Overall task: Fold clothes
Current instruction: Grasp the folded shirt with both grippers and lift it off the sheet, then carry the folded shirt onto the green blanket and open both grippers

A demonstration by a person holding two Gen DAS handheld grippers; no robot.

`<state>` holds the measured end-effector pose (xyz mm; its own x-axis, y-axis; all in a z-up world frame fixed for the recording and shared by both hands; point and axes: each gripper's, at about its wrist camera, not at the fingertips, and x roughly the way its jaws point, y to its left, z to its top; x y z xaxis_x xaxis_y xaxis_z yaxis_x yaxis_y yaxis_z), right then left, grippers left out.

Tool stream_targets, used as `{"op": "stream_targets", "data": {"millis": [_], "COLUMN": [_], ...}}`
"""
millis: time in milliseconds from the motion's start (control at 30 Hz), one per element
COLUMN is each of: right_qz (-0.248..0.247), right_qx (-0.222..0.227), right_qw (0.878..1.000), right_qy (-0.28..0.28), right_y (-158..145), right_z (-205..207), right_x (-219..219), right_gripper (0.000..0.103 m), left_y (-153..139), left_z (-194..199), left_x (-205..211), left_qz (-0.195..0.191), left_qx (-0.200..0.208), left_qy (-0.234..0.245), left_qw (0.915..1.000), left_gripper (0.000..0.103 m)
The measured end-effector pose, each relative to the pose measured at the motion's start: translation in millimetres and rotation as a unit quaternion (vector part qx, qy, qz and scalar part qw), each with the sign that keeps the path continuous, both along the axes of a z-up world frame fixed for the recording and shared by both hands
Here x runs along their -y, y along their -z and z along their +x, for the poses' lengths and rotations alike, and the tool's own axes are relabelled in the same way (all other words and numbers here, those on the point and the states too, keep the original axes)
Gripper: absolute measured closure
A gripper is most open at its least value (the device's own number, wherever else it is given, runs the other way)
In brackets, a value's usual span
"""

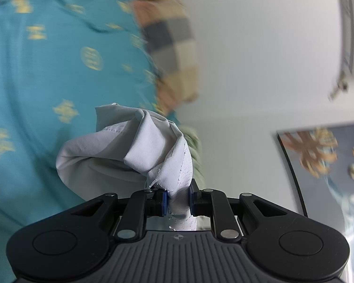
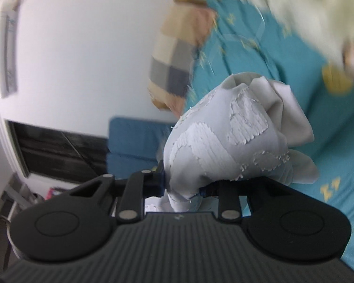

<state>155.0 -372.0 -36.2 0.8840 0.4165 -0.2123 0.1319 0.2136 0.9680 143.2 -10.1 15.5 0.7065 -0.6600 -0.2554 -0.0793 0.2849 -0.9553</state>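
A pale grey garment (image 1: pixel 120 151) with worn white print bunches up in front of my left gripper (image 1: pixel 178 200), which is shut on a twisted fold of it between blue pads (image 1: pixel 164 203). In the right wrist view the same grey garment (image 2: pixel 226 141), showing cracked white lettering, drapes over my right gripper (image 2: pixel 183 191), which is shut on its lower edge. The right finger is partly hidden under the cloth. Both grippers hold the garment lifted above a teal bedsheet (image 1: pixel 47 82) with yellow motifs.
A checked pillow (image 1: pixel 172 44) in grey, beige and pink lies at the head of the bed (image 2: pixel 295 122). A white wall carries an air conditioner (image 1: pixel 349 33) and a framed picture (image 1: pixel 325 160). A blue cushion (image 2: pixel 134 141) and a dark window (image 2: pixel 59 151) show to the right gripper's left.
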Motion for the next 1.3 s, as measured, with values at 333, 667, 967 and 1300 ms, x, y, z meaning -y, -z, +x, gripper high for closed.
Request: {"op": "stream_targets", "data": {"millis": [333, 667, 967, 1300], "right_qz": [-0.111, -0.189, -0.146, -0.204], "right_qx": [0.081, 0.040, -0.065, -0.092], "right_qw": [0.982, 0.958, 0.971, 0.956], "right_qy": [0.129, 0.212, 0.179, 0.191], "right_y": [-131.4, -75.9, 8.9, -23.5], "right_z": [-15.6, -59.8, -83.5, -119.3], "right_x": [190.5, 317.6, 310.9, 280.2], "right_gripper": [0.074, 0.073, 0.074, 0.045], "left_y": [-100.8, -18.9, 39.9, -7.9], "left_z": [78.5, 73.2, 54.7, 17.6], "left_x": [231.9, 383.0, 401.8, 373.8], "left_qz": [0.015, 0.045, 0.131, 0.274], "left_qx": [0.105, 0.124, 0.122, 0.174], "left_qy": [0.149, 0.259, 0.316, 0.308], "left_qw": [0.9831, 0.9567, 0.9317, 0.8945], "left_gripper": [0.085, 0.084, 0.080, 0.013]}}
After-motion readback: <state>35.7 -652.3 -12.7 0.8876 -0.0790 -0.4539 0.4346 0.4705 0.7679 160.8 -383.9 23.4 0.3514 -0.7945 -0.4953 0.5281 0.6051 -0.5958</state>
